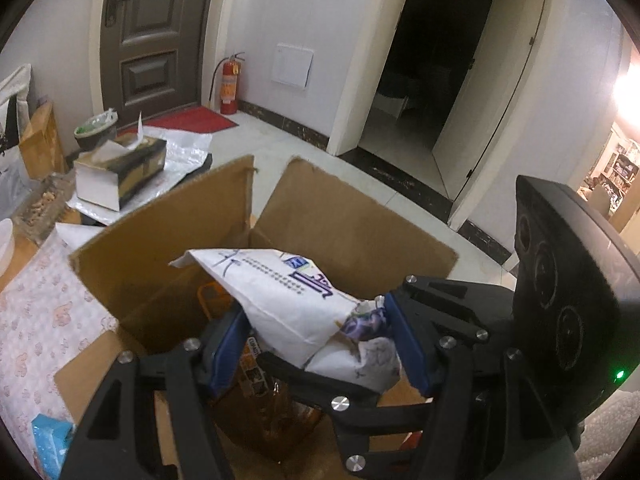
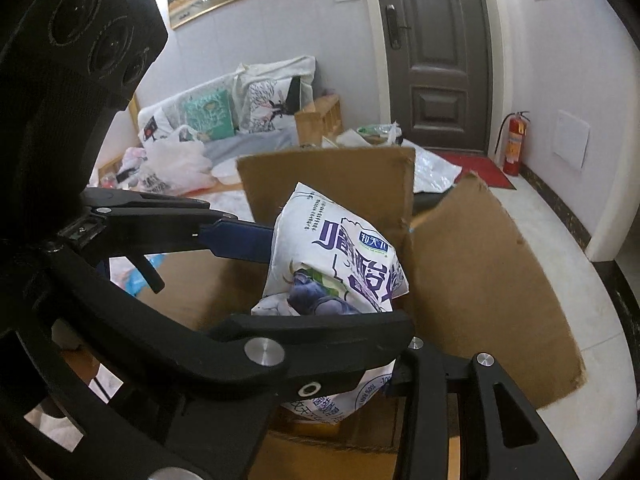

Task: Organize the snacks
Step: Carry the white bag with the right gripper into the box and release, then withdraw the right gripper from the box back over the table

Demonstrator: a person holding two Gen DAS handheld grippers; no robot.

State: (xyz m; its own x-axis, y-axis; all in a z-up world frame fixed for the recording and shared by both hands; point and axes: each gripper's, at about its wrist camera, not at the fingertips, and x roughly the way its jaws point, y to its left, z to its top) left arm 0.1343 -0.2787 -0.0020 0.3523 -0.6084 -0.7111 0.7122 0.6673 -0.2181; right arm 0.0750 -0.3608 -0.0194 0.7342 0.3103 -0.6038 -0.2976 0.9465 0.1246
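So from the right wrist cam: the left gripper (image 2: 276,276) comes in from the left side, its jaws clamped on a crumpled white snack bag (image 2: 336,264) with blue lettering. The bag hangs over an open cardboard box (image 2: 480,280) with its flaps standing up. The right gripper's own fingertips can't be made out. Behind the box there's a sofa (image 2: 248,140) piled with bags and cushions, a dark door (image 2: 440,48), a red mat (image 2: 476,168) and a fire extinguisher (image 2: 514,144) by the wall.

Your way down into the open brown cardboard box (image 1: 168,240) is blocked mid-frame by the white-and-purple snack bag (image 1: 288,300); raised flaps crowd upper left & right.
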